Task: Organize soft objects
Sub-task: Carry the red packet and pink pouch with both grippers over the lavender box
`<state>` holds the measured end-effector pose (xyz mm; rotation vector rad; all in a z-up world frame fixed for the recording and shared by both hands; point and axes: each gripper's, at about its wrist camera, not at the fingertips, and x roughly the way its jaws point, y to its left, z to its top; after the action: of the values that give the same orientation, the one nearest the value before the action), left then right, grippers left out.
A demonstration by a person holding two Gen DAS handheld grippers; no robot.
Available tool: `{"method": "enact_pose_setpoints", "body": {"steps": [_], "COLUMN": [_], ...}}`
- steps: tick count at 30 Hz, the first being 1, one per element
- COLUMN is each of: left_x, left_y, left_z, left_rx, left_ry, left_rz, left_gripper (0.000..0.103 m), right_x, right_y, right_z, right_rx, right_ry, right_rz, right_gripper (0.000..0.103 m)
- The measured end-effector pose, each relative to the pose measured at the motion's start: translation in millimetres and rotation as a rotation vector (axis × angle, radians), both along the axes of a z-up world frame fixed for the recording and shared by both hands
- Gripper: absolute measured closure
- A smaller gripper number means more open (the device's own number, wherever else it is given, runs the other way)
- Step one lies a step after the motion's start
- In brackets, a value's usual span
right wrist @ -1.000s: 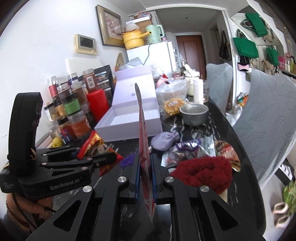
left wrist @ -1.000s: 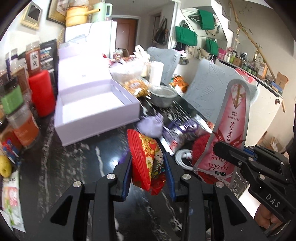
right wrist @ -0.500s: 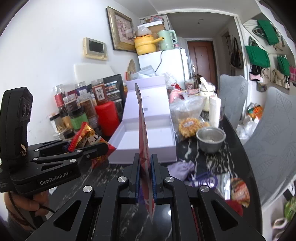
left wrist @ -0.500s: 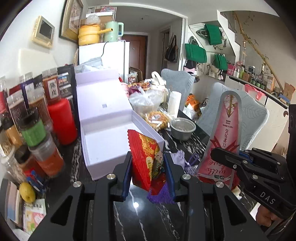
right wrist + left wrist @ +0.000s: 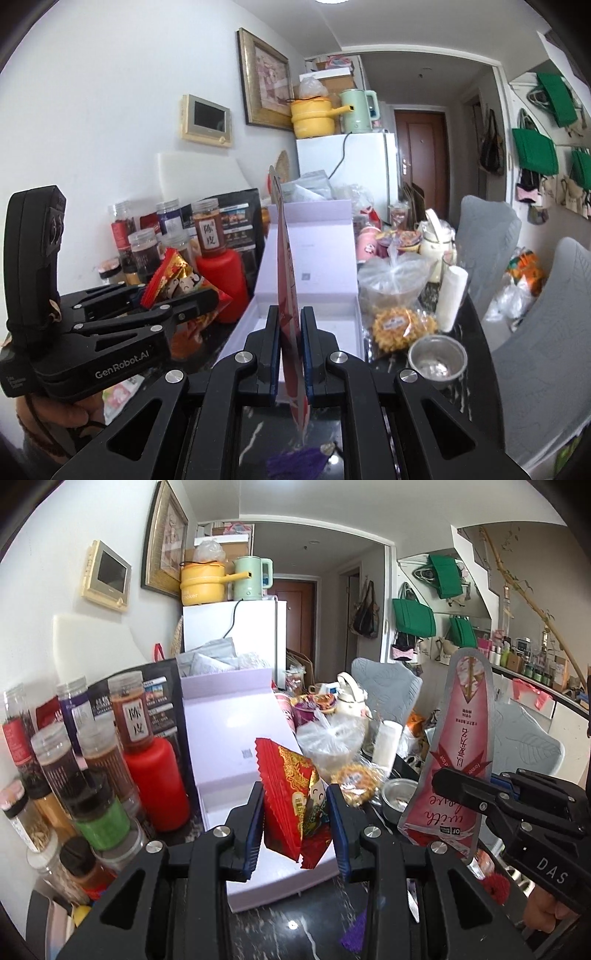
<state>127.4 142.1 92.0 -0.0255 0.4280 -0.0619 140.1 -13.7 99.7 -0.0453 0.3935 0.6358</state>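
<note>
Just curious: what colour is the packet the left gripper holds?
Red with gold print, clearest in the left wrist view: snack packet.

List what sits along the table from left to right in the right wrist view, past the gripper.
Red bottle → open lavender box → clear bag of snacks → white roll → grey chair.

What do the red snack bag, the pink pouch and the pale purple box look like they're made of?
Red snack bag: glossy plastic film, likely foil-lined, judging by the serrated crimped edge and gold shine.
Pink pouch: flat laminated film with a silvery sealed border, stiff enough to stand upright.
Pale purple box: probably matte paper-covered rigid cardboard, with crisp straight walls.
</note>
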Motion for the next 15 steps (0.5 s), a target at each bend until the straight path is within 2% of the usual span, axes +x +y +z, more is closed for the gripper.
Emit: {"method": "enact_pose_setpoints", "body": {"steps": [9,15], "left_x": [35,60], "left_y": [21,36], "left_z": [20,24], "left_rx": [0.009,0.021], "left_ry": [-0.052,-0.063], "left_rz": [0.056,0.092], "left_gripper": [0.071,0.071], "right_x": [39,68], "right_y": [33,51], "right_z": [26,28], "right_rx": [0.004,0.006], "right_ry": [-0.037,-0.022], "right_rz": [0.023,0.044], "right_gripper": [0.093,0.093]}}
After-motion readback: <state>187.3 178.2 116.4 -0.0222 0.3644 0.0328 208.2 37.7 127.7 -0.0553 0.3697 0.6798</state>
